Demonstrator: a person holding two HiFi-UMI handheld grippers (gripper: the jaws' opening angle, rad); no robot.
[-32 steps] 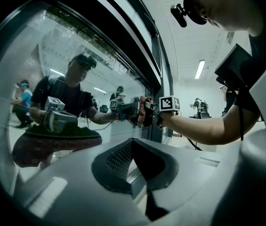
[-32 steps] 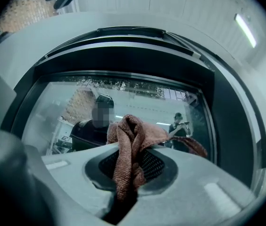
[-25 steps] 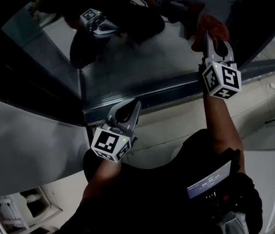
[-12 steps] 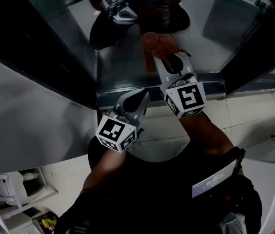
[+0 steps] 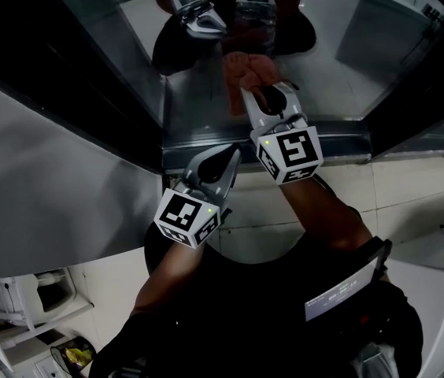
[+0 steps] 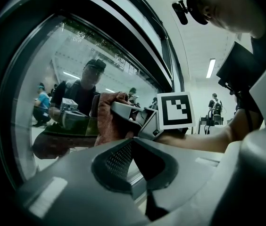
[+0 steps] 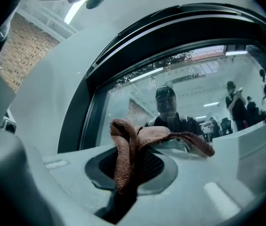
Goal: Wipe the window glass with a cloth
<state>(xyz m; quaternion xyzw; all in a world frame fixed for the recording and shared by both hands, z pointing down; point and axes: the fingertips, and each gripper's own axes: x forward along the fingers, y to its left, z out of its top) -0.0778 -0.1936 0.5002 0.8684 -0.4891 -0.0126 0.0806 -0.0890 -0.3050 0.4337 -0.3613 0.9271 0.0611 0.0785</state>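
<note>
A reddish-brown cloth (image 5: 245, 71) is pressed against the window glass (image 5: 324, 46) just above the sill rail. My right gripper (image 5: 258, 93) is shut on it. In the right gripper view the cloth (image 7: 126, 147) hangs folded between the jaws, with the glass (image 7: 203, 74) right ahead. My left gripper (image 5: 225, 154) is lower and to the left, level with the sill, shut with nothing in it. In the left gripper view its jaws (image 6: 132, 145) meet, and beyond them are the cloth (image 6: 105, 119) and the right gripper's marker cube (image 6: 175, 109).
The glass mirrors both grippers and the person. A metal sill rail (image 5: 344, 142) runs under the pane, and a dark window frame (image 5: 64, 77) slants on the left above a pale wall panel (image 5: 41, 203). Tiled surface (image 5: 411, 187) lies below the sill.
My right gripper has carried the cloth across the glass from the right to the lower middle of the pane, then a little further left. The left gripper has held its place by the sill.
</note>
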